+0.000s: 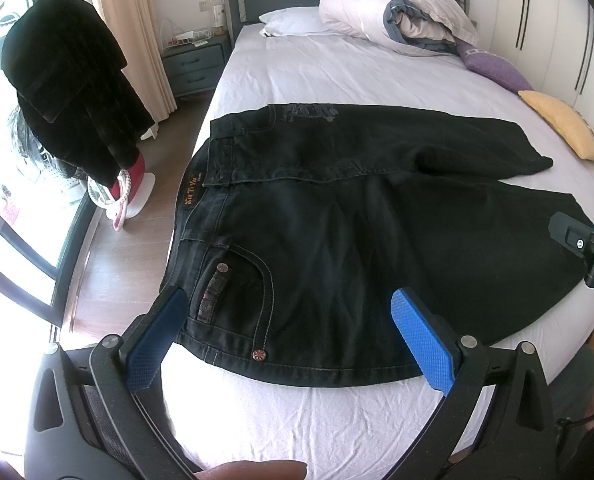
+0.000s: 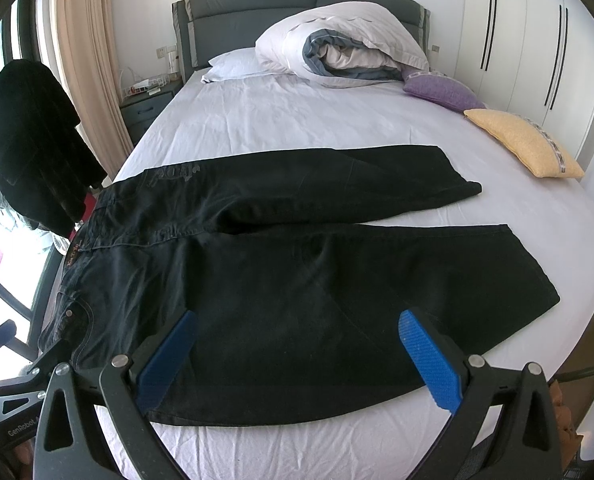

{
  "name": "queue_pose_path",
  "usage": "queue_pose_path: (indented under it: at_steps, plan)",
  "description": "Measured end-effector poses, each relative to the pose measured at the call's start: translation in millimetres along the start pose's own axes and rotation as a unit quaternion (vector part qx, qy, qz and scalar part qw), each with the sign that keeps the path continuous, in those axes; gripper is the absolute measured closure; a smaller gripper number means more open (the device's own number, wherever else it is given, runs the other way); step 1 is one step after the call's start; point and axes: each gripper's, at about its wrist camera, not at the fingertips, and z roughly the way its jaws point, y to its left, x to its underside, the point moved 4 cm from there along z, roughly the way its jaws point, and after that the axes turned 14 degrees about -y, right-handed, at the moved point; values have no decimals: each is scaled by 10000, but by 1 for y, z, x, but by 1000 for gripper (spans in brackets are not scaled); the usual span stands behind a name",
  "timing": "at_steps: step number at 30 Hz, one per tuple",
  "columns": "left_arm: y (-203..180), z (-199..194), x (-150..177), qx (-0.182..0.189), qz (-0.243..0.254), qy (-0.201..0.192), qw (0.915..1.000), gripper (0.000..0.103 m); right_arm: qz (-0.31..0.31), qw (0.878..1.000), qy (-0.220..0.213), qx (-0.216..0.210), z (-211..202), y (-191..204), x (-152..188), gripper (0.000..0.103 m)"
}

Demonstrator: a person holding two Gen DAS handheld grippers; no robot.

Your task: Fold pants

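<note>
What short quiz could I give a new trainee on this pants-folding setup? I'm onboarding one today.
1. True or false: the black pants lie spread flat on the bed with both legs apart.
2. Which cushion lies nearer the foot of the bed? A. the purple cushion B. the yellow cushion
3. Fill in: the fingers of the left gripper and of the right gripper are both ____, holding nothing.

Key: 1 true; 2 B; 3 open.
</note>
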Motion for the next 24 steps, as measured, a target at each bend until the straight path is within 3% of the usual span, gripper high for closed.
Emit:
queue_pose_path:
  at_steps: [24]
  plan:
    - [0, 0, 0, 0, 1, 12, 10000, 0, -3, 10000, 27, 3, 4, 3, 3, 0]
